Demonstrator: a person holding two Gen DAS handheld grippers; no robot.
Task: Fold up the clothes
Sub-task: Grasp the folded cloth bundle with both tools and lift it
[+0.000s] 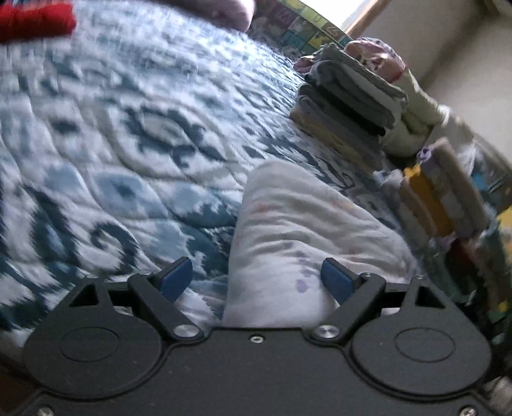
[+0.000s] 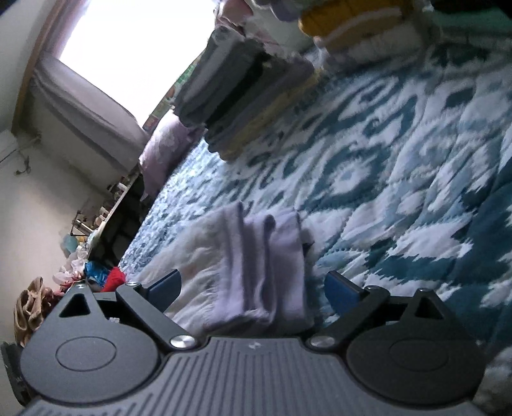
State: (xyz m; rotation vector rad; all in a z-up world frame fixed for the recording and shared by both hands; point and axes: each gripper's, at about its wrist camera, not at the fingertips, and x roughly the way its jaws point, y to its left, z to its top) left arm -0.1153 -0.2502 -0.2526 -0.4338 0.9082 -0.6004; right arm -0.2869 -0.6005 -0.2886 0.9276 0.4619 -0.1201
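Note:
A white printed garment point(image 1: 300, 236), folded into a long bundle, lies on the blue-and-white quilt point(image 1: 128, 134). My left gripper point(image 1: 257, 278) is open, its blue pads on either side of the bundle's near end. In the right wrist view the same garment shows its lilac cuffed end point(image 2: 268, 265) with white cloth beside it. My right gripper point(image 2: 252, 288) is open and straddles that end. Neither gripper pinches the cloth.
A stack of folded grey, black and yellow clothes point(image 1: 348, 108) stands at the far right of the bed, also in the right wrist view point(image 2: 249, 92). A second striped stack point(image 1: 444, 198) stands nearer. A red cloth point(image 1: 35, 19) lies far left. A clothes heap point(image 2: 96, 275) lies beyond.

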